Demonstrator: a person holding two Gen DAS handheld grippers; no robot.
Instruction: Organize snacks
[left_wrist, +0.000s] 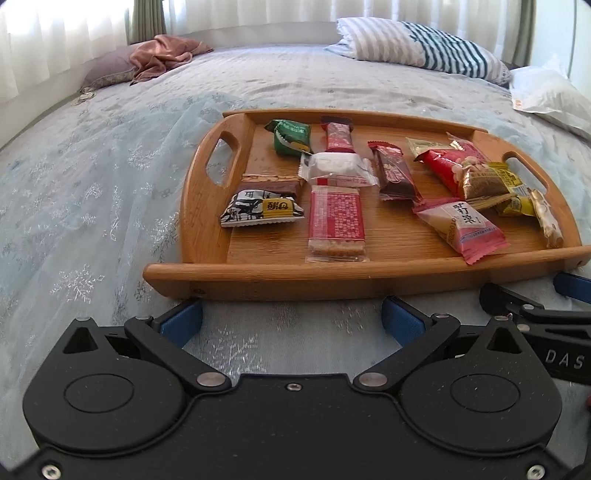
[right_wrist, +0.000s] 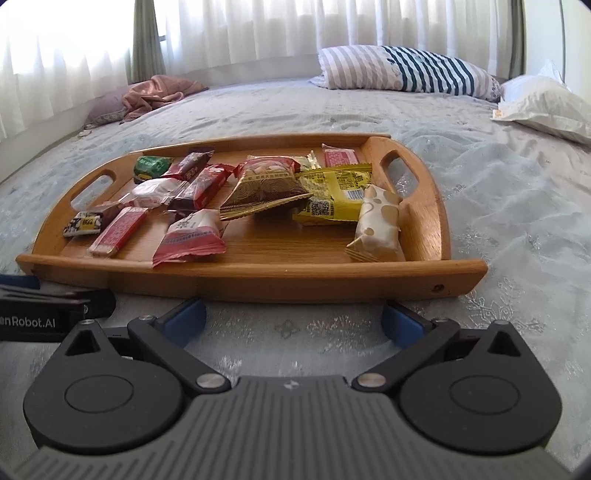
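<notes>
Both grippers, left gripper (left_wrist: 291, 321) and right gripper (right_wrist: 293, 319), rest on the bed, jaws spread, empty; wooden tray (left_wrist: 332, 275) lies just beyond, snacks (left_wrist: 336, 218) scattered; neither hand clearly nearer.

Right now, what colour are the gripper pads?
Blue pads, clearest in the right wrist view.

Home bedroom, made bed (right_wrist: 258, 107) with pale bedspread, striped pillow (right_wrist: 402, 68) at its head, sheer window curtains (right_wrist: 240, 29) behind it
</notes>
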